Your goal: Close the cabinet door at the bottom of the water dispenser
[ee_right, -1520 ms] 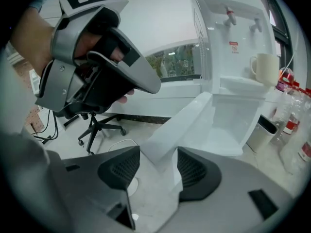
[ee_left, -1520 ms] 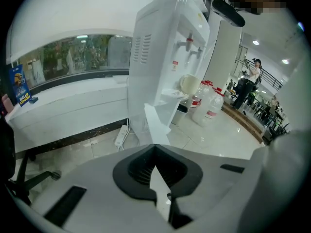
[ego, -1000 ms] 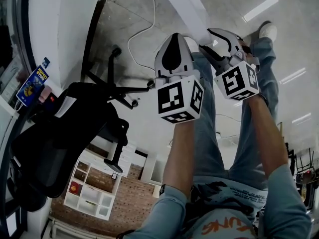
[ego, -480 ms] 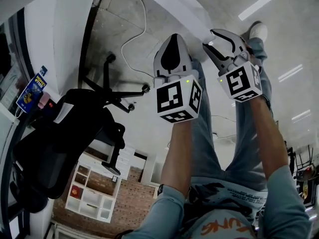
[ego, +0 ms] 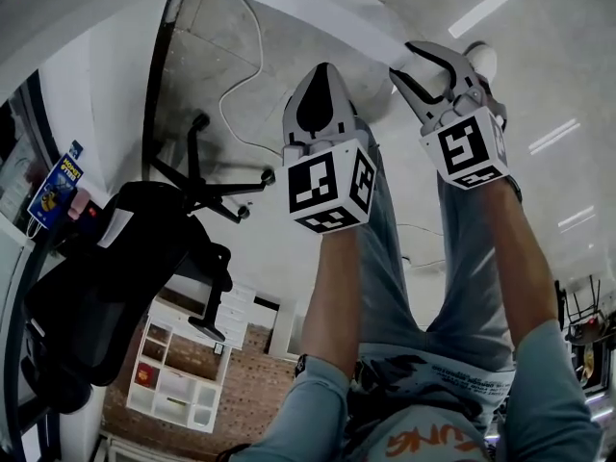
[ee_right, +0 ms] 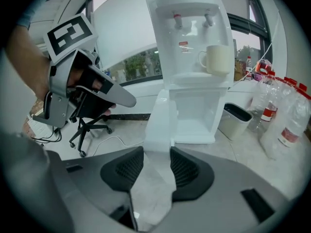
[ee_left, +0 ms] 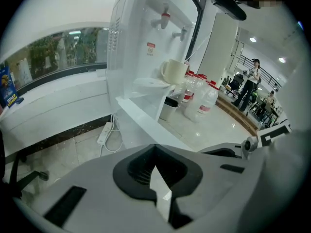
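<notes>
facing the open cabinet door (ee_right: pixel 159 123) at the foot of the water dispenser (ee_right: pixel 189 28), the right hand-held gripper (ee_right: pixel 155 152) has its jaws apart and empty, though they've just been closing. the left hand-held gripper (ee_left: pixel 155 147) is pinched together, empty. best to push near the door's free edge, following its swing.

Lost to edges and distance
The tall white plastic water dispenser (ee_right: pixel 187 62) is cut off above, its small red label (ee_right: pixel 183 44) too small to read; a far-off standing person (ee_left: pixel 251 79) shows no detail.
</notes>
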### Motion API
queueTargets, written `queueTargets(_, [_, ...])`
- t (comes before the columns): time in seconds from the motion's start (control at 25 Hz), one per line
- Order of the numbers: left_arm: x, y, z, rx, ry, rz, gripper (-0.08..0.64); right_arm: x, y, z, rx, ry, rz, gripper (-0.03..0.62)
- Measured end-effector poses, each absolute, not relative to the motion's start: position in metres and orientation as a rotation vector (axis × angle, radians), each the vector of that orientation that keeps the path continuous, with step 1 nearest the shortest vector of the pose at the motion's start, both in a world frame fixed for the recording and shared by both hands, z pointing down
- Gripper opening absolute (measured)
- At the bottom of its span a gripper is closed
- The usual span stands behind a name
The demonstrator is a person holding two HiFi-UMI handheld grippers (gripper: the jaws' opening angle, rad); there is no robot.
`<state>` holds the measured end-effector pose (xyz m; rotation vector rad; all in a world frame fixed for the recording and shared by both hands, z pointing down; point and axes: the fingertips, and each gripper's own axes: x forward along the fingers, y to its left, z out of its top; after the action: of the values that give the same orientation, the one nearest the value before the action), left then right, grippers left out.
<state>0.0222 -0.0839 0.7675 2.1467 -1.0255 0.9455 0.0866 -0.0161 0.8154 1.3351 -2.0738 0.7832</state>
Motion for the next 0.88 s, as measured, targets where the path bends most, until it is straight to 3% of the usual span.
queueTargets(0.88, [0.103, -0.088, 0.770, 2.169, -1.060, 0.924, 0.011, 0.200, -0.071, 0.815, 1.367, -2.104, 0.661, 0.190])
